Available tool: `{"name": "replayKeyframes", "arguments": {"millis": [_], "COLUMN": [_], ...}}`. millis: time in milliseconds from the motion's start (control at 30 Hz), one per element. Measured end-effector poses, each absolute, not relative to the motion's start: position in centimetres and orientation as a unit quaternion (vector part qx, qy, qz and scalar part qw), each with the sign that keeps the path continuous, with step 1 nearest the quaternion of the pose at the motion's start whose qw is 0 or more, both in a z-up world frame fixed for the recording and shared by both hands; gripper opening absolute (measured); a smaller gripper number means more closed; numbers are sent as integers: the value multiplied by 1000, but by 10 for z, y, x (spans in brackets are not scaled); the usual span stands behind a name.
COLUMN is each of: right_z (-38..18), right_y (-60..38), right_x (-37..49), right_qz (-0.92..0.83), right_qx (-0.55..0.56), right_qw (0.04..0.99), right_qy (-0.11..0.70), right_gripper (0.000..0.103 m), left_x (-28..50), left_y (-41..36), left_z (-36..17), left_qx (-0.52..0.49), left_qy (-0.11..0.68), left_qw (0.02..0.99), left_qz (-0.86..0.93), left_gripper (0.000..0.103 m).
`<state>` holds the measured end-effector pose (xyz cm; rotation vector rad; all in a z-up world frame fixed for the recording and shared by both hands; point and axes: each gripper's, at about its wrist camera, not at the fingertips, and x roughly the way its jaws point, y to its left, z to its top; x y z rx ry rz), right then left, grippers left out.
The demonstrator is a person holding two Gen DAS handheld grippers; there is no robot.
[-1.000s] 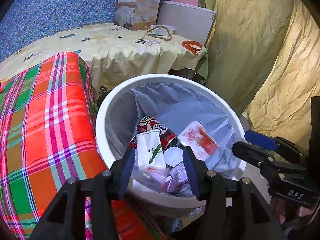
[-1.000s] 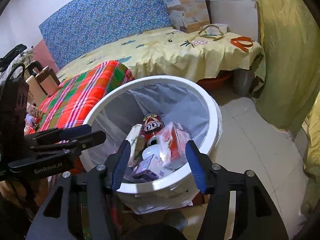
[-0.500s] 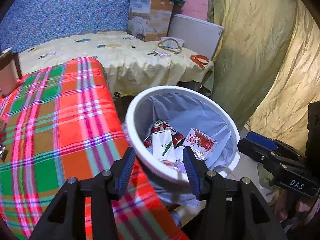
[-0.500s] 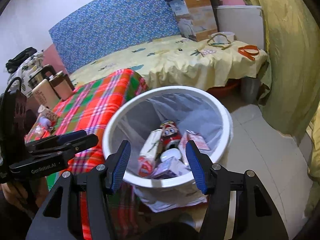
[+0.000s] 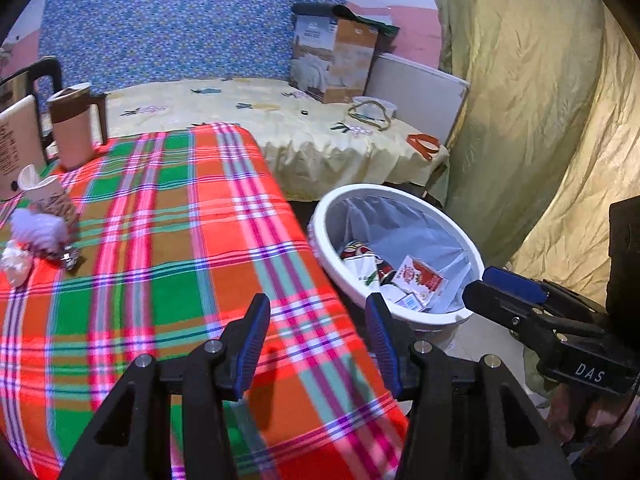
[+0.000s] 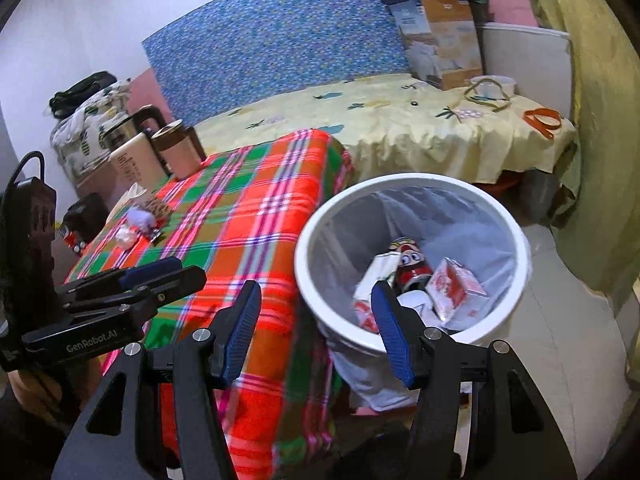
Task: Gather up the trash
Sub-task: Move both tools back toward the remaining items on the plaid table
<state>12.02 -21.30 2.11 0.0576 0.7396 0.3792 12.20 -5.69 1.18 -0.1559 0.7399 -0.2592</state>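
A white trash bin with a grey liner stands on the floor beside the plaid-covered table. It holds a red carton, a red cartoon can and white wrappers. Crumpled white and purple trash lies at the table's far left. My left gripper is open and empty above the table's right edge. My right gripper is open and empty, between table edge and bin.
A brown jug and a tan box stand at the table's back left. A yellow-covered bed with a cardboard box lies behind. A yellow curtain hangs right of the bin.
Both grippers have pulled back and swung left, away from over the bin; the left one now looks across the plaid table. Both stay open and empty.
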Motion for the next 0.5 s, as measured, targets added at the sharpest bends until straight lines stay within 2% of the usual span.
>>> {"name": "replayKeyframes", "arguments": {"millis": [500], "right_z": [23], "right_y": [-172], "right_x": [114], "right_qz": [242], "right_qx": [3], "right_qw": [905], "right_qy": [350], "right_gripper": [59], "left_x": [96], "left_y": [-3], "left_z": [7], "left_qx": [-98], "left_qy": [353], "left_qw": [928], "left_qz": [-65], "left_gripper": [52]}}
